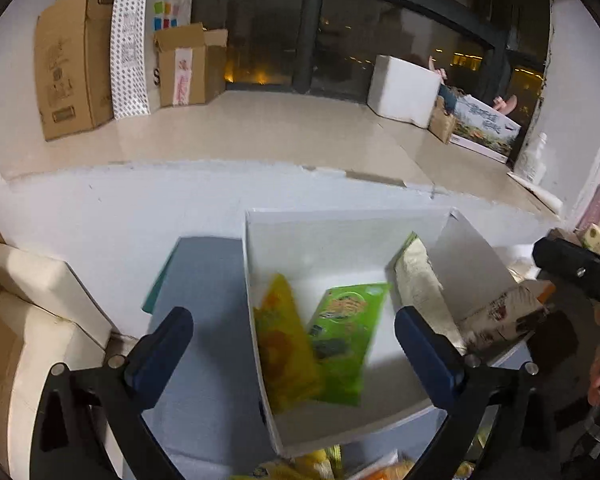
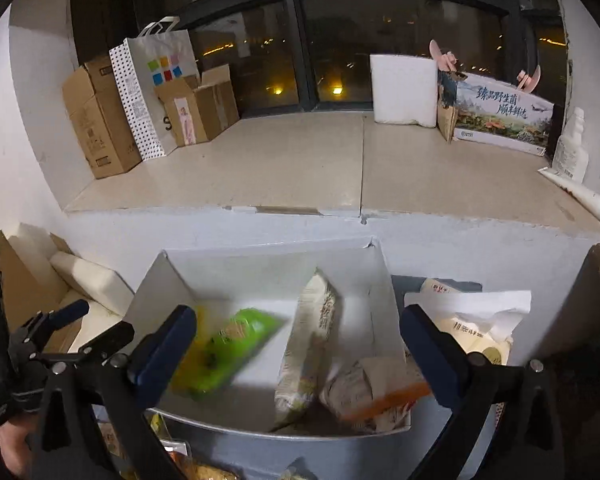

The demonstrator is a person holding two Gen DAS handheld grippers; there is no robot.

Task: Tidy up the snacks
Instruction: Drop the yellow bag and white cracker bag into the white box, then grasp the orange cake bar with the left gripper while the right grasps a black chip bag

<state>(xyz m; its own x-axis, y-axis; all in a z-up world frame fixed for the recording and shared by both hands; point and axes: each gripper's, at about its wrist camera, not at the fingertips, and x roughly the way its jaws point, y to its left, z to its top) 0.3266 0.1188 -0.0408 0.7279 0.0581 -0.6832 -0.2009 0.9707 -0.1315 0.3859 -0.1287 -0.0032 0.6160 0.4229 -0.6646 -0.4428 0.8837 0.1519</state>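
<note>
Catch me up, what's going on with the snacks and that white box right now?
A person with two handheld grippers is sorting snack packets into the open white box. The left gripper and right gripper are both open, holding nothing, above the box. Inside it, a green packet and a yellow packet look blurred, perhaps just dropped. A cream packet stands near the middle. More snacks sit outside the near edge.

White box (image 2: 380,280): matt, smooth card walls. Inside it, green snack packet (image 2: 228,344) and yellow packet (image 1: 280,344): glossy plastic film; pale packet (image 2: 312,332): crinkled plastic film. Behind the box, ledge (image 2: 280,160): smooth, faintly sheened stone-like slab. Cardboard boxes (image 2: 100,128) at the ledge's left end: matt brown corrugated card.
</note>
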